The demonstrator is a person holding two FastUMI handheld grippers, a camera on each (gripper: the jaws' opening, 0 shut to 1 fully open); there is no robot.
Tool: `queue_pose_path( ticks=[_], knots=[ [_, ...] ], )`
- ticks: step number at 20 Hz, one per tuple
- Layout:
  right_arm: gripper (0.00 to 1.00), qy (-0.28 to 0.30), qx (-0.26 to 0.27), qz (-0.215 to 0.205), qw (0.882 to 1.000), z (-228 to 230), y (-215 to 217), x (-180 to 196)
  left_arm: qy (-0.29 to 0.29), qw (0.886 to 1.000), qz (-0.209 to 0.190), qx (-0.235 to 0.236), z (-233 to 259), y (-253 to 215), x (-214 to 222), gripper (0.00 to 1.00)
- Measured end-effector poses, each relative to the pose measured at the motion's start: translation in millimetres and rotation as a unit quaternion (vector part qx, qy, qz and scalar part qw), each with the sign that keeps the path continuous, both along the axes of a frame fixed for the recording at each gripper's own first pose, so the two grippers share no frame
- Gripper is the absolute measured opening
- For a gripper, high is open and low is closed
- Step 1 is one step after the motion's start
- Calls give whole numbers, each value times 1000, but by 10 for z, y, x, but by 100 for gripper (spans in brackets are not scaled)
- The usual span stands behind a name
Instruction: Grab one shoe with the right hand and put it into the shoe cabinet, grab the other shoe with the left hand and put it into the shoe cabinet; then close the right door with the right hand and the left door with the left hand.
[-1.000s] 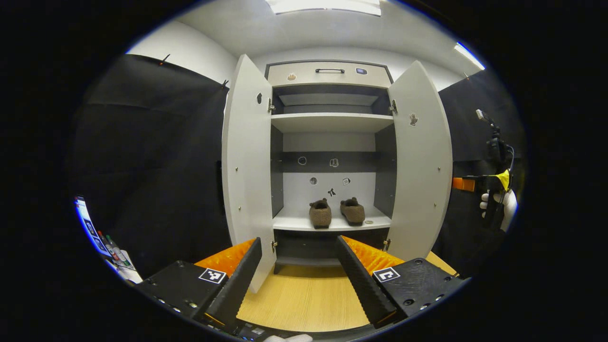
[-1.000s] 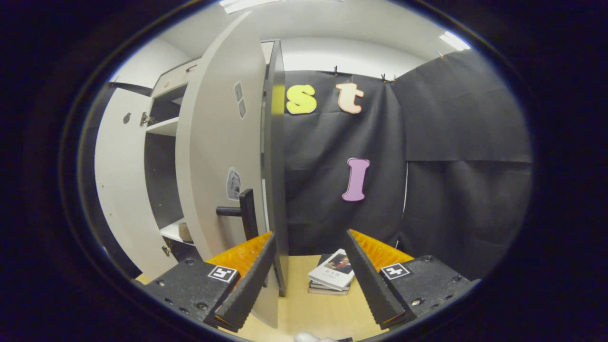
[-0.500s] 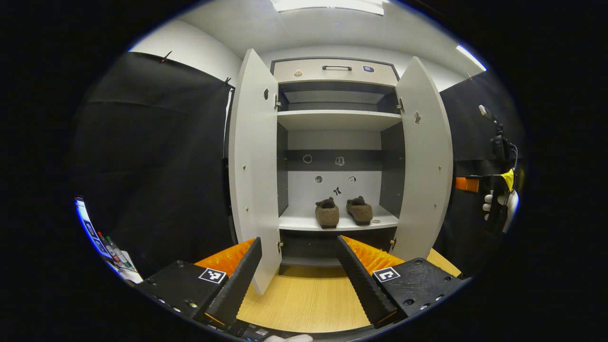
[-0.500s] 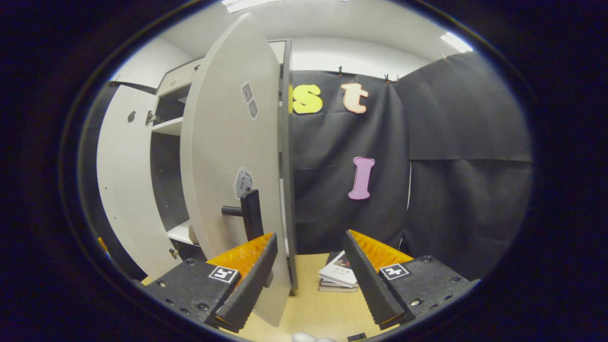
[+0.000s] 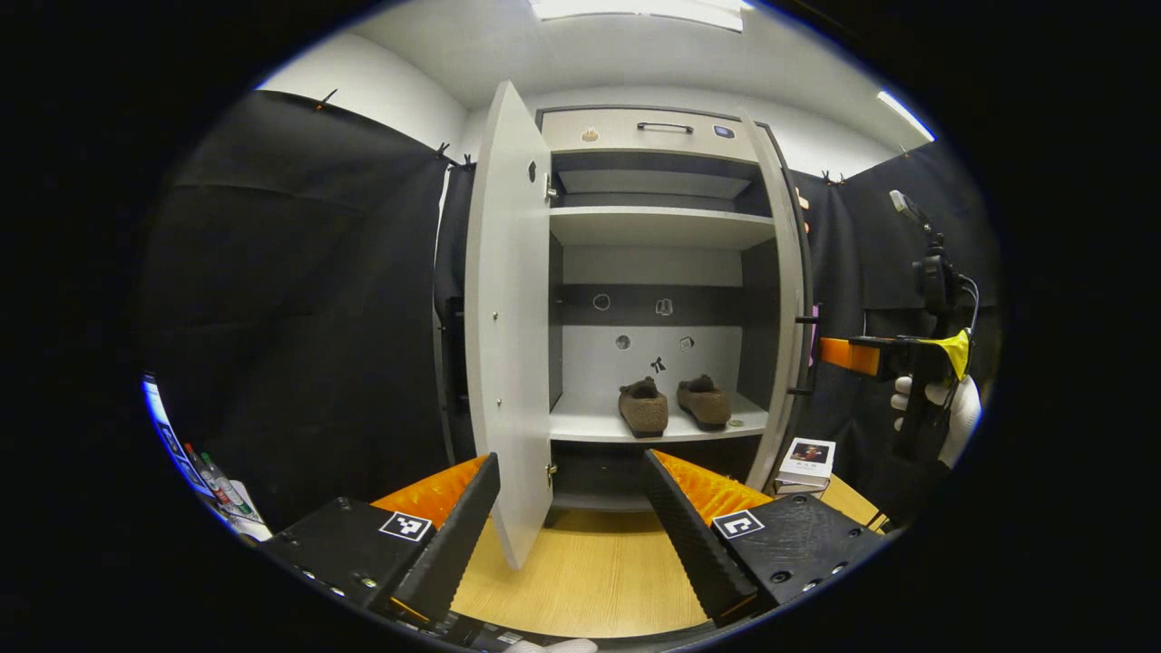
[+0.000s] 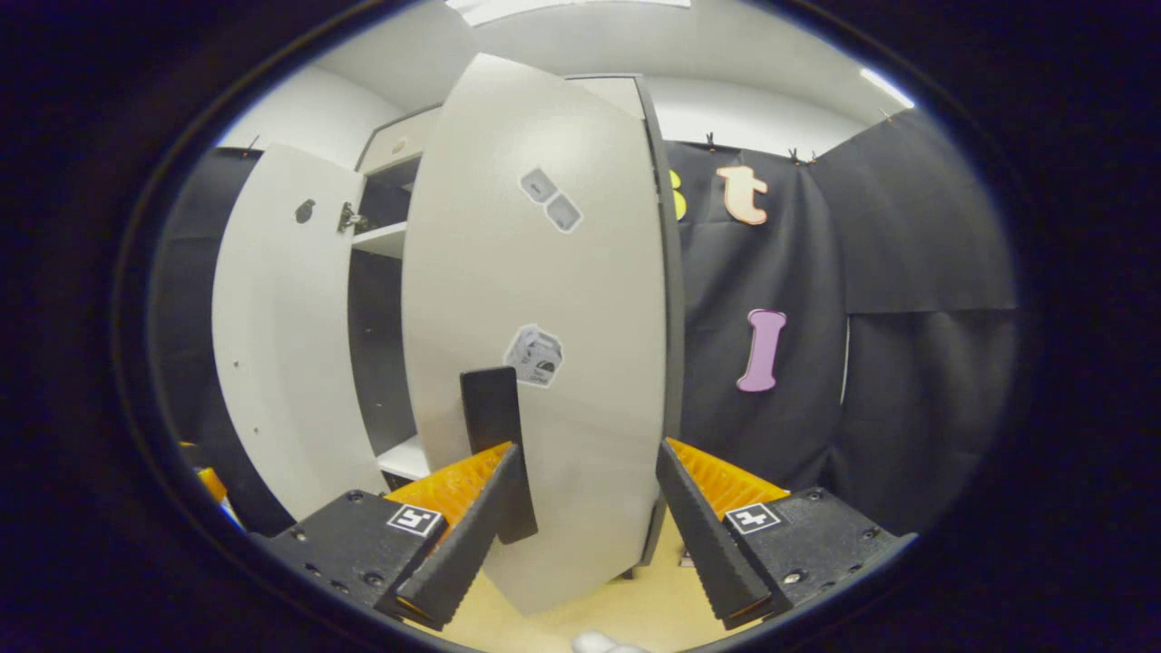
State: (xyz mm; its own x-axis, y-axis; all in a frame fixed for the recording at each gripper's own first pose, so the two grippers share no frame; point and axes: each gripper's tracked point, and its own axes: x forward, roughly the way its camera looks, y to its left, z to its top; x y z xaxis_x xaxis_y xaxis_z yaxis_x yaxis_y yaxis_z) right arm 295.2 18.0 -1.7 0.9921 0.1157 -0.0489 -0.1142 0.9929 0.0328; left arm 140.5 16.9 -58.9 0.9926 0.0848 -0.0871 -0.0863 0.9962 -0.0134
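1. Ahead of your left gripper [image 5: 570, 521] stands the shoe cabinet [image 5: 655, 136], grey-white with dark inner walls, on a pale wood-grain floor [image 5: 590, 571].
2. On its lower shelf [image 5: 590, 424] the two brown shoes [image 5: 643, 405] [image 5: 704, 400] sit side by side, close together, heels toward you.
3. Your left gripper's fingers are spread wide with nothing between them, low over the floor in front of the cabinet.
4. At your left the left door [image 5: 508, 317] stands fully open, its inner face toward the shelves.
5. At the cabinet's right edge the right door [image 6: 544, 326] is seen nearly edge-on in the left gripper view; in the right gripper view its outer face, with stickers and a dark handle [image 6: 494, 453], is close to you.
6. Your right gripper [image 6: 590, 535] is also parted and empty; its left finger overlaps the handle in the view, but whether it touches you cannot tell.
7. In the left gripper view that same gripper shows off to the right, held by a white-gloved hand [image 5: 943, 408].
8. Beside the cabinet's right foot a small stack of books [image 5: 805, 453] lies on the floor.
9. Around you black cloth [image 5: 299, 299] hangs on the booth walls, white wall and ceiling lights [image 5: 635, 7] above; some markers [image 5: 213, 467] lie at the far left edge.
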Motion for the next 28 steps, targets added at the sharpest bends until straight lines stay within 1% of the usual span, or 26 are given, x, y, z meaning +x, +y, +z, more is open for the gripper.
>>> queue_pose_path(
  ticks=[3,7,9,10,11,14,16,18,20,22,26,28],
  knots=[
    [100,-5,-9,3,1000,21,90,-96,-1,1000,7,5,10,144,13,96],
    [100,11,-10,12,1000,-104,176,-376,-3,1000,19,1,28,408,124,96],
    [100,19,-13,13,1000,-196,197,-537,-2,999,40,16,50,661,222,96],
    [100,23,-15,11,1000,-247,185,-611,-6,998,51,24,77,807,293,100],
    [100,30,-15,8,999,-308,175,-683,-11,997,64,30,118,971,366,96],
    [100,56,-15,2,998,-519,165,-856,-23,993,107,37,197,1514,599,96],
    [100,71,-13,-11,997,-640,93,-941,-20,990,137,38,206,1868,783,96],
    [100,81,-5,-22,996,-700,48,-997,-18,990,140,28,192,2033,1010,96],
    [100,87,-6,-33,996,-741,-15,-1055,-10,991,129,20,153,2054,1167,95],
    [100,89,-5,-44,995,-768,-61,-1110,-14,993,118,26,162,2060,1294,96],
    [100,95,6,-58,994,-814,-146,-1178,-26,993,105,39,208,2013,1346,93],
    [100,97,12,-62,993,-821,-176,-1223,-26,994,99,29,181,1948,1372,92]
  ],
)
